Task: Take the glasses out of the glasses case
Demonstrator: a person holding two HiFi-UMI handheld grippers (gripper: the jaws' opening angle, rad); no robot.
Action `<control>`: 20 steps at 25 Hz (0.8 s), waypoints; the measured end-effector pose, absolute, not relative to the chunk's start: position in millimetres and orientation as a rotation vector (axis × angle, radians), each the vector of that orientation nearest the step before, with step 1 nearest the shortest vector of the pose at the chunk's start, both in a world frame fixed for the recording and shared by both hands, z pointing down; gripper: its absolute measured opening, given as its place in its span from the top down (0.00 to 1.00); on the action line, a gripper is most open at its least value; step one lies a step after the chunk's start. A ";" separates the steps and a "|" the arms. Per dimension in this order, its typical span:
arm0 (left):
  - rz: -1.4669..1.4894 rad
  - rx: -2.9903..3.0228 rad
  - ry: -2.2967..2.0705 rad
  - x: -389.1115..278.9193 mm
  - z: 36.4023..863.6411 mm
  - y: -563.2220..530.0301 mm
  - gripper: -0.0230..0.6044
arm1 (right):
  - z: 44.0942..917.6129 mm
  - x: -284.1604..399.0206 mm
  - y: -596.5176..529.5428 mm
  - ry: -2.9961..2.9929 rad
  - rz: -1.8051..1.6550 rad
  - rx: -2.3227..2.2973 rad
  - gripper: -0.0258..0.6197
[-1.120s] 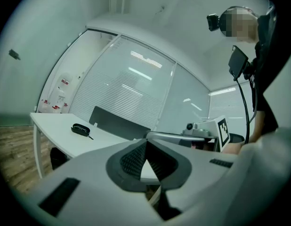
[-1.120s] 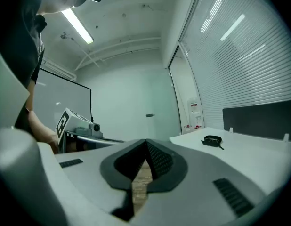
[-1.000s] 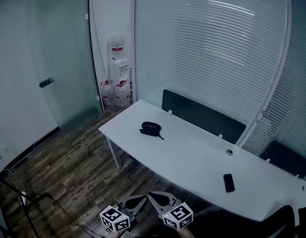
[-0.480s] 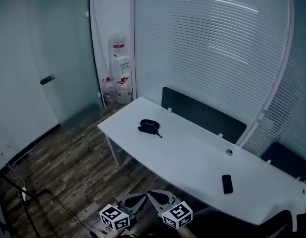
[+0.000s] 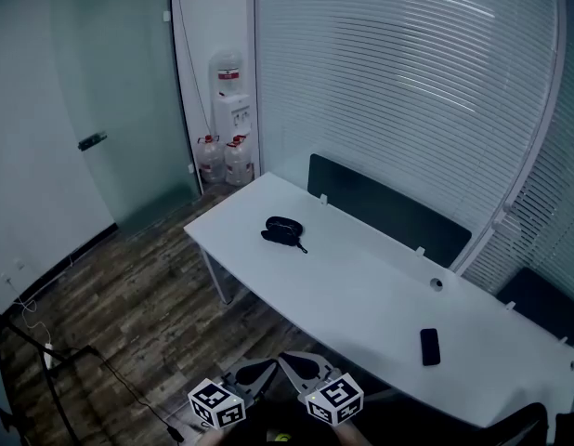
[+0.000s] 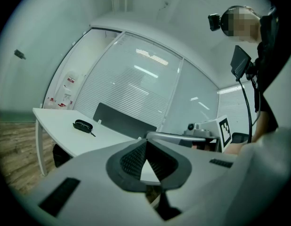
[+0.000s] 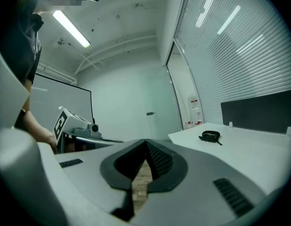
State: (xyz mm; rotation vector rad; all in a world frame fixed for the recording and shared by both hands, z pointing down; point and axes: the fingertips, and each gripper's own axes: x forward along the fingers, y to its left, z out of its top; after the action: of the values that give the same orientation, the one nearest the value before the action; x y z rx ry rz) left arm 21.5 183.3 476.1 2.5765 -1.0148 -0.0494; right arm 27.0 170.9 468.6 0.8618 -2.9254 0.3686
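The glasses case lies on the white table near the table's left end, well apart from both grippers; it is dark, with a thin dark strap trailing from its right side, and it is too small to tell whether glasses sit in it. It also shows far off in the left gripper view and in the right gripper view. The left gripper and the right gripper hang side by side at the bottom edge of the head view, over the wooden floor in front of the table, pointing roughly level. The left gripper has its jaws together at the tips with nothing between them, and the right gripper likewise has its jaws closed and empty. A black phone lies flat toward the table's right end, well away from the case. A dark panel stands along the table's far edge. A water dispenser stands in the back corner with water bottles at its foot.
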 end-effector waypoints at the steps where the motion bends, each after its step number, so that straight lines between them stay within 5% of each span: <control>1: -0.048 2.577 -1.014 20.0 476.6 180.1 0.95 | 469.2 25.5 167.7 -2.926 0.370 0.862 0.93; 20: -0.013 2.570 -0.934 -17.1 487.0 78.5 0.95 | 479.0 -11.8 66.0 -2.857 0.396 0.941 0.93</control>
State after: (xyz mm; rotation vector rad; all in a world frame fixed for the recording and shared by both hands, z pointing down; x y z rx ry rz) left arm -17.1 78.5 487.0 2.5702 -0.9344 -0.0129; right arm -11.8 66.0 479.0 0.9409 -2.8568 0.3956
